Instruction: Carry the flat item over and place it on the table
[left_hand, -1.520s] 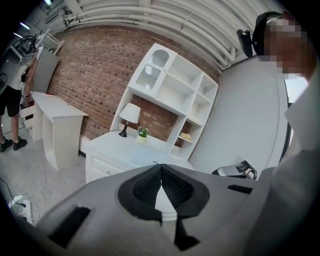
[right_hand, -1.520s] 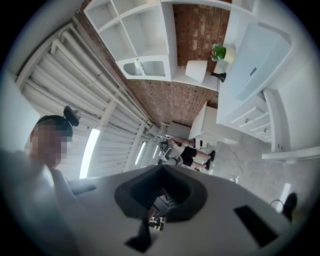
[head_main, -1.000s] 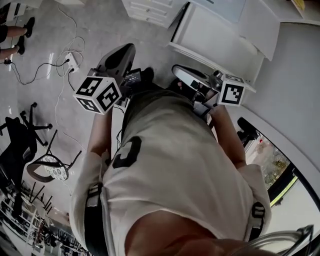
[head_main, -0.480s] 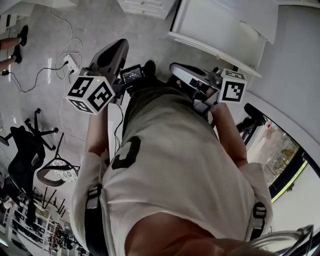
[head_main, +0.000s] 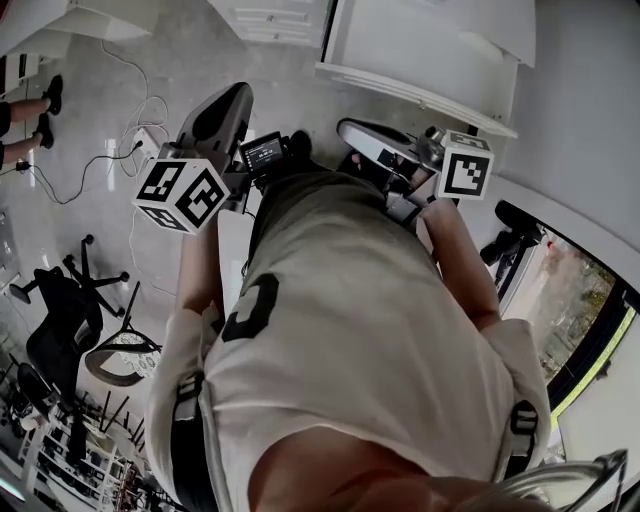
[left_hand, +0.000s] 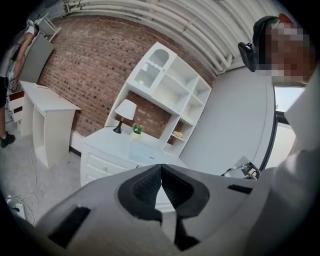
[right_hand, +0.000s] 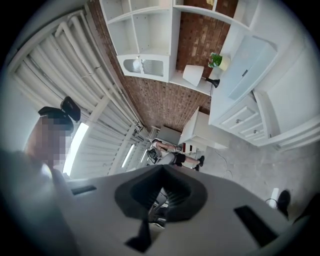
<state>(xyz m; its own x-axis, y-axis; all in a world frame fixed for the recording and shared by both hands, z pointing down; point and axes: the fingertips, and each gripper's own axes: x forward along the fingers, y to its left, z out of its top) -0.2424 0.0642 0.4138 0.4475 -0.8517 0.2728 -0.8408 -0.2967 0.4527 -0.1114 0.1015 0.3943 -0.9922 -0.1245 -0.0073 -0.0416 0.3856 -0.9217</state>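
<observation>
Both hands are out front of the torso, nothing carried. Left gripper: jaws clenched, pad tips meeting, nothing pinched betw. them. Right gripper: same, jaws clamped together and empty. Only the room shows thru the slit below the tips.

The only flat thing we see is a pale sheet. It lies on the white table, near the lamp and small plant. The right gripper view shows it too. We take it for the task's item but can't be sure. It may be there to fetch or already set down; we can't tell which.

Key relation: the sheet is ahead of both jaws and well apart from them, w/ floor in betw. In the left gripper view it sits just above the jaw tips, approx. dead ahead. In the right gripper view it is off to the upper right. Its long axis appears to run along the table's front edge, i.e. crosswise to our approach. In the head view the right gripper is closer to the table's edge, so we judge the right hand nearer, by a little.
</observation>
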